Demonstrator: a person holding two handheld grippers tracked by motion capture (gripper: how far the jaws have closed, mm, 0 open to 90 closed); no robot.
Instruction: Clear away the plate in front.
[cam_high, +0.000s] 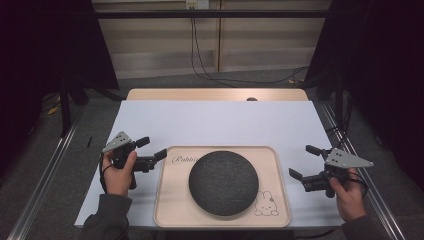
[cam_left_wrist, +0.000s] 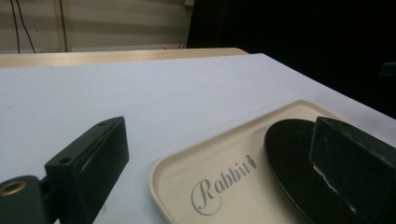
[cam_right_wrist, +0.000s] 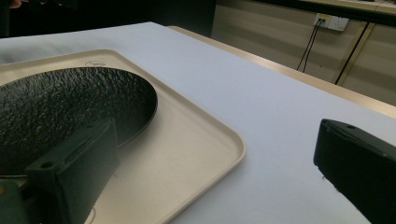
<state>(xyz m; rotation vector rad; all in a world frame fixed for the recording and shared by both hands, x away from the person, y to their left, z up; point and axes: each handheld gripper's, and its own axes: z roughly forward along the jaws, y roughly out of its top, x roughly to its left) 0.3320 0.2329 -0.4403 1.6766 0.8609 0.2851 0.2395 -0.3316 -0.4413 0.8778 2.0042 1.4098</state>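
The white table (cam_high: 215, 122) spreads wide and matte under me, a strip of pale wood along its far edge. Near its front sits a cream tray (cam_high: 170, 200) with rounded corners and a low raised rim, "Rabbit" lettered at one corner and a small bunny drawn at the other. Centred on it lies a round black plate (cam_high: 223, 182), shallow and pebbled like rough stone. I hold my left gripper (cam_high: 149, 150) just beside the tray's left rim and my right gripper (cam_high: 303, 161) just off its right rim, jaws spread wide and empty on both, aimed inward. I'd guess that flanking stance readies me to lift the tray, though nothing here confirms it.
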